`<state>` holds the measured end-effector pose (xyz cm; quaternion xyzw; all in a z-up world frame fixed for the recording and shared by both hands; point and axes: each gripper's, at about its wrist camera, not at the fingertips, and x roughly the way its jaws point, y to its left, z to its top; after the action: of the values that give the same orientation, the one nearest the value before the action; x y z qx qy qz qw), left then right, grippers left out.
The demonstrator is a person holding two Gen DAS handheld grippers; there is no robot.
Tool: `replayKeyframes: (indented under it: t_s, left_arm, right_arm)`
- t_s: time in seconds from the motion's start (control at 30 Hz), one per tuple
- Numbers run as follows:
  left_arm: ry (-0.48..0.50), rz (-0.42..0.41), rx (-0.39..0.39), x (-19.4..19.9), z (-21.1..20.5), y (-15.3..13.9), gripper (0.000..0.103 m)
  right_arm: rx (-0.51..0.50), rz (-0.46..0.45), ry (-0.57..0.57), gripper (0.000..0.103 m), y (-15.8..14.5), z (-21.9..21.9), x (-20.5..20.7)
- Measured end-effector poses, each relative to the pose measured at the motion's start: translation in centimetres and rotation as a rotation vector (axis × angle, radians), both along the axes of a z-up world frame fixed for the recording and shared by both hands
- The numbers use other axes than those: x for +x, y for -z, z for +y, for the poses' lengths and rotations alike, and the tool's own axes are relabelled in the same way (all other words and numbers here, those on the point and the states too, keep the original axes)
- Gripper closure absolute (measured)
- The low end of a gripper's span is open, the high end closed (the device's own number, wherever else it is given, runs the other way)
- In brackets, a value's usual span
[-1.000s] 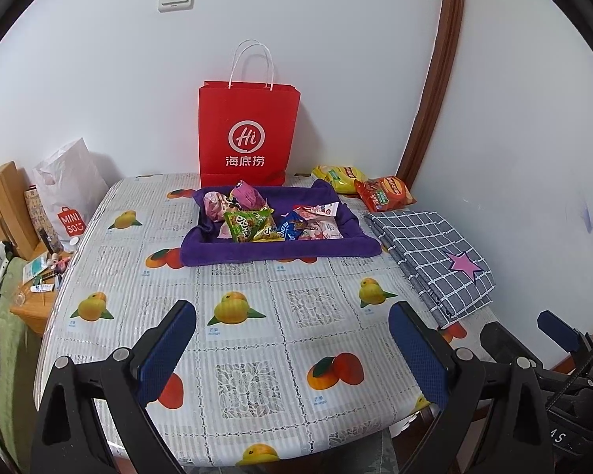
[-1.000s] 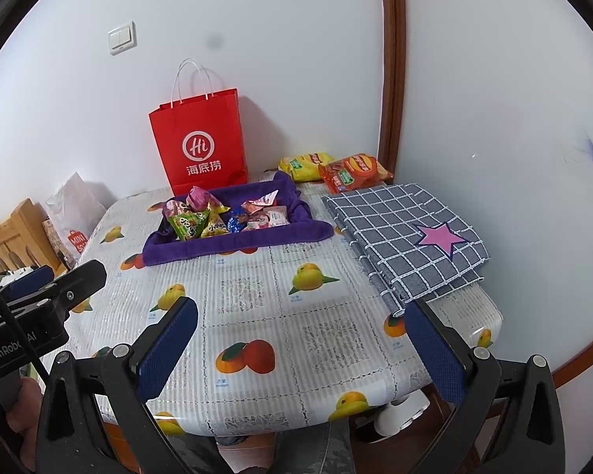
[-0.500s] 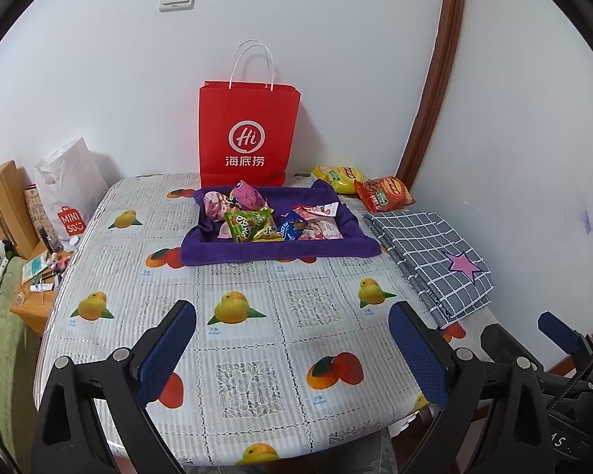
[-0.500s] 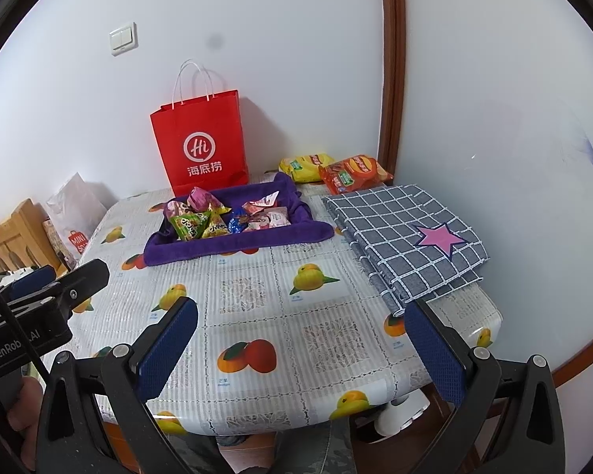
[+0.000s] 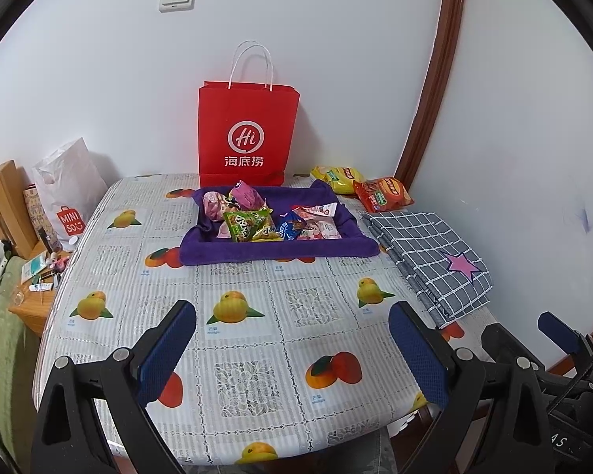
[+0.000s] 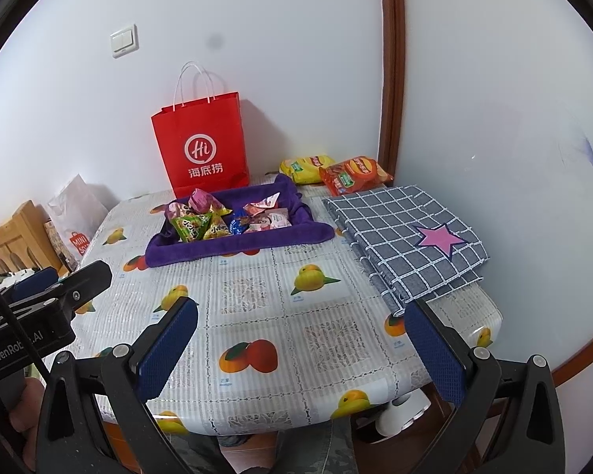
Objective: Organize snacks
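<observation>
Left wrist view: left tongs [image 5: 292,349] gape wide, empty, above the table [image 5: 257,339]; snacks [image 5: 271,217] lie in a purple tray [image 5: 276,252] well ahead. Best approach: advance low, pinch one packet.

Right wrist view: right tongs [image 6: 300,345] equally wide; checked cloth [image 6: 403,237] ahead-right, red bag [image 6: 201,146] against the wall.

right gripper [image 6: 300,339]: jaws wide, over table [image 6: 257,316] near edge | purple tray [image 6: 237,243] of snacks [image 6: 225,221]: far middle | checked cloth [image 6: 403,237]: right edge | red bag [image 6: 201,150]: far edge
</observation>
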<state>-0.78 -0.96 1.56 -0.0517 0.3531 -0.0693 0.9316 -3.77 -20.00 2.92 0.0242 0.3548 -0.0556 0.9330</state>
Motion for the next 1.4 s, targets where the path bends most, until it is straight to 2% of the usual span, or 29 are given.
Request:
replayKeyframes:
  t_s: [1.1,1.4]
  left_arm:
    - [-0.008,0.002,-0.003,-0.1,0.3,0.0,0.004]
    - [-0.023,0.006,0.004,0.4,0.4,0.8,0.004]
  right_arm:
    - [-0.007,-0.007,-0.014,0.0,-0.1,0.5,-0.5]
    - [-0.01,-0.008,-0.03,0.0,0.2,1.0,-0.4]
